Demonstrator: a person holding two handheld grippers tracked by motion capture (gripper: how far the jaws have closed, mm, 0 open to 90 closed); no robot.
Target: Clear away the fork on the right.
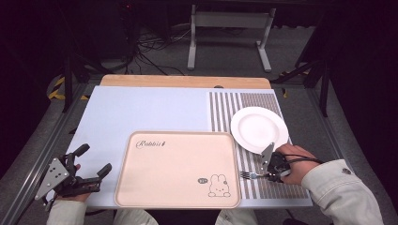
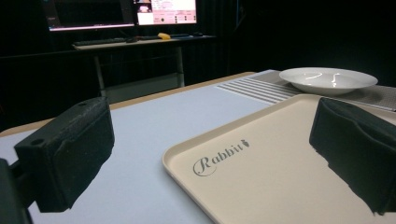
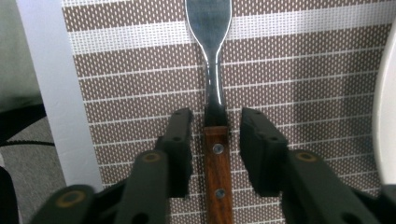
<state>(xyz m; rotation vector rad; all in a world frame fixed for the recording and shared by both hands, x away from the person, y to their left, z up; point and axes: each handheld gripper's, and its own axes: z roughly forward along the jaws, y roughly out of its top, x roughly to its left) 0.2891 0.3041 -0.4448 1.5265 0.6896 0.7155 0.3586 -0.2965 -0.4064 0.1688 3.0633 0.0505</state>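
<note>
Dark room, pale blue tabletop (image 1: 141, 112). Near its right front corner, a wooden-handled fork (image 3: 217, 154) lies on the striped mat (image 1: 263, 185); the right gripper (image 3: 215, 135) straddles its handle, jaws apart, seemingly lined up to grasp. At the front left edge, the left gripper (image 1: 87, 176) idles, spread wide.

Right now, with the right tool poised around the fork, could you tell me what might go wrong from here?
1. The right tool is open, straddling the fork where metal neck meets wooden handle. Closing there may grip far from the tines, so the fork could tilt or slip.
2. The white plate lies just beside that hand; a careless lift might knock its rim.
3. The fork's tines point toward the tray; sliding forward could catch its edge.
</note>
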